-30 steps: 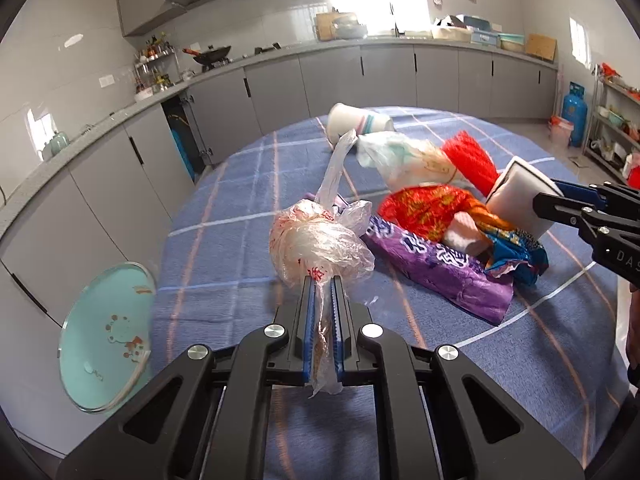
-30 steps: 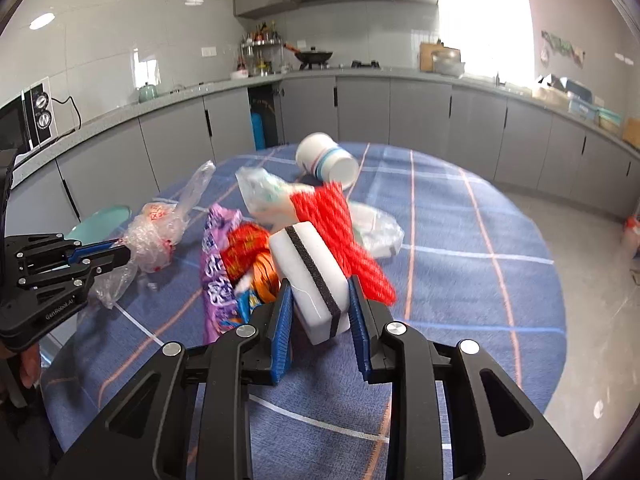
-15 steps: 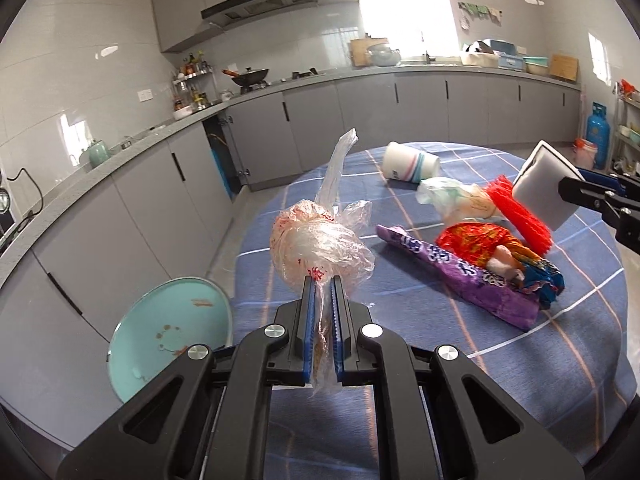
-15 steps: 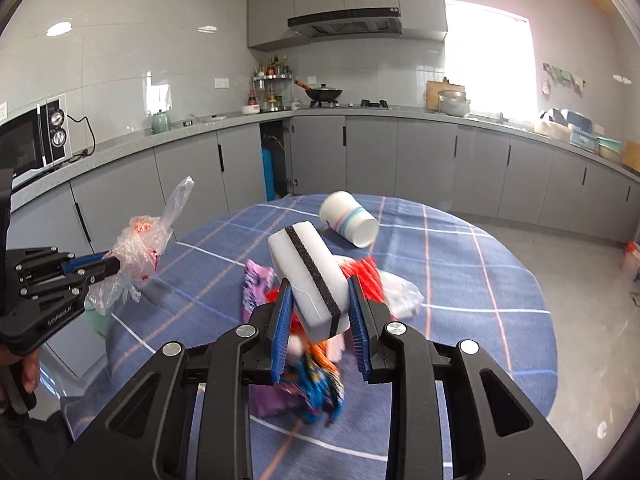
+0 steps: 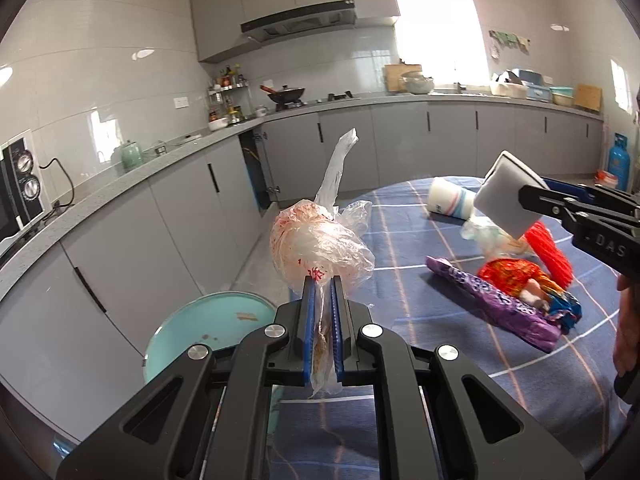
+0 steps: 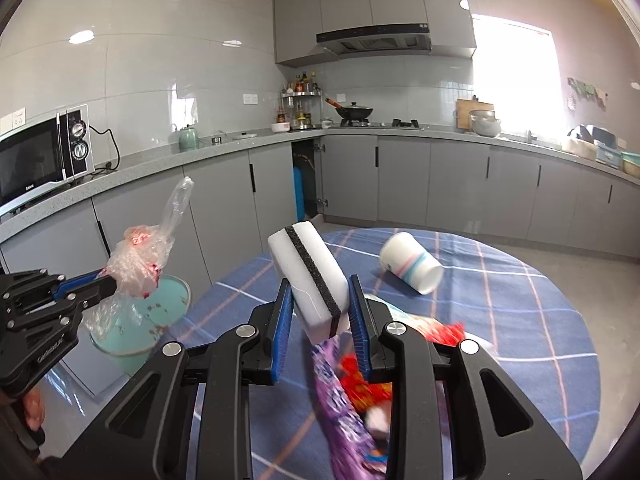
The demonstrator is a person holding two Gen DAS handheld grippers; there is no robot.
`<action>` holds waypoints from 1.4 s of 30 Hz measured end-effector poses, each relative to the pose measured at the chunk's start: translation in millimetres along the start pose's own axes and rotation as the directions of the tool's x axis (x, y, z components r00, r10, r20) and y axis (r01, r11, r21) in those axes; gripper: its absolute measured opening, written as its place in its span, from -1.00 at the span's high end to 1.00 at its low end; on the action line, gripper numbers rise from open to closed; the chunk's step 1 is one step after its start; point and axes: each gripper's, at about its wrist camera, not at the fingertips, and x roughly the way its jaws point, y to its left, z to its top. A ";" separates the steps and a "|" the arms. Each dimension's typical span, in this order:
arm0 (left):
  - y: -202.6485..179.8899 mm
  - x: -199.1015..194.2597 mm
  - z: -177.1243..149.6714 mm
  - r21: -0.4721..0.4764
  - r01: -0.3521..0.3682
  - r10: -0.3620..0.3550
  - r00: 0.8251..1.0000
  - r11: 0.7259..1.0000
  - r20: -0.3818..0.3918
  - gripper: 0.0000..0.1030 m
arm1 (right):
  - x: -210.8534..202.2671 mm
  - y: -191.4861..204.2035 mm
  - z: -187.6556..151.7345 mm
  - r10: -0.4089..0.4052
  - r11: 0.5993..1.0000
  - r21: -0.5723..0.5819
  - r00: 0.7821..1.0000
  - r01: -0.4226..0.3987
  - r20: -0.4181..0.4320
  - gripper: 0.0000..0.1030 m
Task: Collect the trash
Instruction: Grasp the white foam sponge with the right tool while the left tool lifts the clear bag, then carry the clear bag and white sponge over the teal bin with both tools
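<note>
Trash, left to right. Teal bin (image 5: 208, 328) stands on the floor by the grey cabinets, beside the table edge; its mouth is open, with a few scraps visible inside. Left gripper (image 5: 322, 292): blue pads pressed together on a crumpled clear plastic bag (image 5: 320, 244) with red print, held in the air; one twisted tail of the bag sticks upward, a short tail hangs out below the pads. In the right wrist view the bag (image 6: 138, 264) sits above the bin (image 6: 138, 332).

Round table with blue checked cloth (image 5: 400, 248) carries the remaining litter: a purple wrapper (image 5: 496, 300) lying flat, a red-orange wrapper (image 5: 512, 272) on top of it, a red mesh piece (image 5: 550, 252) just behind, a clear bag (image 5: 486, 232) next to that, and a white paper cup (image 5: 450, 200) with pink and blue stripes tipped on its side at the far edge.

Right gripper (image 6: 320, 300): pads clamp a white sponge block (image 6: 308, 276) with a black middle layer, held tilted in the air above the wrapper pile (image 6: 352, 384); that pile is motion-blurred in this view.
</note>
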 end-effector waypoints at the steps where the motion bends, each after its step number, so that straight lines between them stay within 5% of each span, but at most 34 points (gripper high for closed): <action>1: 2.6 0.2 -0.1 -0.002 -0.007 0.007 1.000 1.000 0.002 0.84 | 2.8 2.2 1.8 0.004 1.000 0.000 1.000 -0.004 0.001 0.46; 22: 87.4 10.3 -6.1 -0.100 -0.184 0.185 0.983 0.978 -0.005 0.84 | 49.2 69.0 21.7 0.104 0.993 -0.059 0.994 -0.105 -0.025 0.46; 42: 131.5 28.2 -16.2 -0.125 -0.265 0.260 0.964 0.956 -0.056 0.84 | 75.9 113.3 25.6 0.164 0.980 -0.103 0.985 -0.169 -0.055 0.46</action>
